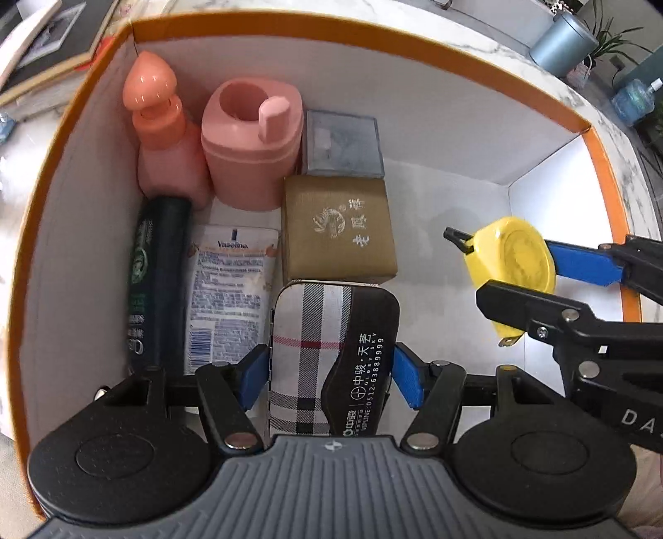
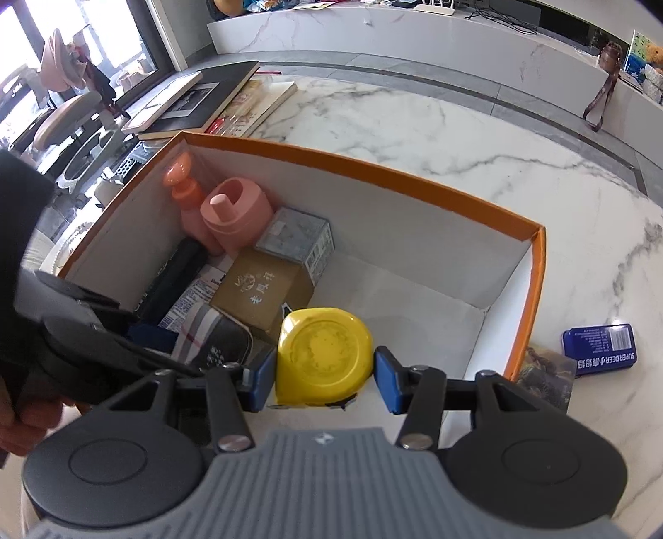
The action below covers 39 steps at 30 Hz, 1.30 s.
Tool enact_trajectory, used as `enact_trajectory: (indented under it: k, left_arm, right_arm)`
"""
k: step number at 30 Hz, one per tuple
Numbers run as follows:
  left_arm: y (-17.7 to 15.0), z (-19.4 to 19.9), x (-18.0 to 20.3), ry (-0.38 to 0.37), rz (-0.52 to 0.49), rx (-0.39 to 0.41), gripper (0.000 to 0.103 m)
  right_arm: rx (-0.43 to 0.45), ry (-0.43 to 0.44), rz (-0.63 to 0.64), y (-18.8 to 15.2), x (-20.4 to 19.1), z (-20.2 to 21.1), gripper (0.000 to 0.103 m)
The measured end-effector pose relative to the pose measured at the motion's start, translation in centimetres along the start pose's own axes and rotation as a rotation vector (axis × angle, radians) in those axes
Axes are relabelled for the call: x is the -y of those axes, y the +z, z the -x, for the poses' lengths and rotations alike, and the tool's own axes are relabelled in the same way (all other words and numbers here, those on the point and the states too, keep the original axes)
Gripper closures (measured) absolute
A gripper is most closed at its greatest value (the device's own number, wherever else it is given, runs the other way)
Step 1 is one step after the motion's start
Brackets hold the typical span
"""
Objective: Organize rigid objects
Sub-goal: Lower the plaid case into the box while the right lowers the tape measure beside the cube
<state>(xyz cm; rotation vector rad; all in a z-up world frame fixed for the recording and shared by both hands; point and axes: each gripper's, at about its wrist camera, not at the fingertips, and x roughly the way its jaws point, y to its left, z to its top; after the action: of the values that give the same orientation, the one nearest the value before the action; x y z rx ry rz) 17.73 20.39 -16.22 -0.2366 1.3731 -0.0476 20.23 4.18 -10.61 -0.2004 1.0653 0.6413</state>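
Plaid tin [image 1: 331,360], held between the blue pads of the left hand-held gripper [image 1: 329,375], is shown low inside the orange box [image 1: 373,39], just in front of the gold box [image 1: 337,228] and beside the Vaseline tube [image 1: 228,290]. Yellow tape measure [image 2: 323,356] is clamped by the right hand-held gripper [image 2: 325,379] over the bare right half of the box floor.

Judged step: both items are being set down. The tin is best lowered flat and snug to the gold box before the jaws are parted, so that the row is continued; the tape measure is best placed close beside the tin, not out in the open floor, and released only once resting. Care is needed that the two grippers do not collide.

Left wrist view: the packed row is seen from above, with the peach bottle [image 1: 165,137], pink container [image 1: 252,141], grey box [image 1: 342,143] and dark tube [image 1: 159,282].

Right wrist view alone: the marble bench [image 2: 456,137], a blue tin [image 2: 601,348] and a small card [image 2: 547,377] outside the box, not yet packed.
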Motion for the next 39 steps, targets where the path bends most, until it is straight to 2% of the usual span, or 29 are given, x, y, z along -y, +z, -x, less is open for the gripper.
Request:
enact_trajectory:
  k: [8,11,14,16,17,20,23,29,39]
  left_arm:
    - [0.3,-0.5,-0.8,-0.009,0.004,-0.100,0.029]
    - [-0.2,0.4,-1.9,-0.054,0.045,-0.070,0.027]
    - [-0.8,1.7,-3.0,-0.070,0.063,-0.022,0.029]
    - [-1.2,2.3,-3.6,-0.061,0.056,0.007,0.040]
    - [-1.3,2.4,-3.8,-0.057,0.057,0.022,0.049]
    - [-1.5,2.1,-4.4,-0.067,0.057,0.023,0.064]
    - [-1.0,1.6,-4.2,-0.062,0.048,0.015,0.068]
    - [0.3,1.5,-3.1,-0.057,0.047,-0.004,0.068]
    - [0.1,1.8,-3.3,-0.059,0.035,0.003,0.066]
  right_arm:
    - [-0.037,0.009,-0.014,0.3,-0.2,-1.1,0.051]
    - [-0.060,0.016,-0.069,0.4,0.1,-1.5,0.051]
    - [-0.074,0.015,-0.093,0.3,-0.1,-1.9,0.051]
    - [-0.089,0.011,-0.108,0.3,-0.2,-2.3,0.051]
    - [-0.095,0.008,-0.119,0.3,-0.3,-2.5,0.051]
    - [-0.107,-0.021,-0.171,0.5,-0.2,-3.2,0.051]
    - [-0.097,-0.060,-0.190,0.9,-0.2,-3.6,0.051]
    - [-0.089,-0.082,-0.271,2.3,0.8,-4.6,0.051]
    - [-0.075,-0.118,-0.371,4.4,1.9,-7.4,0.051]
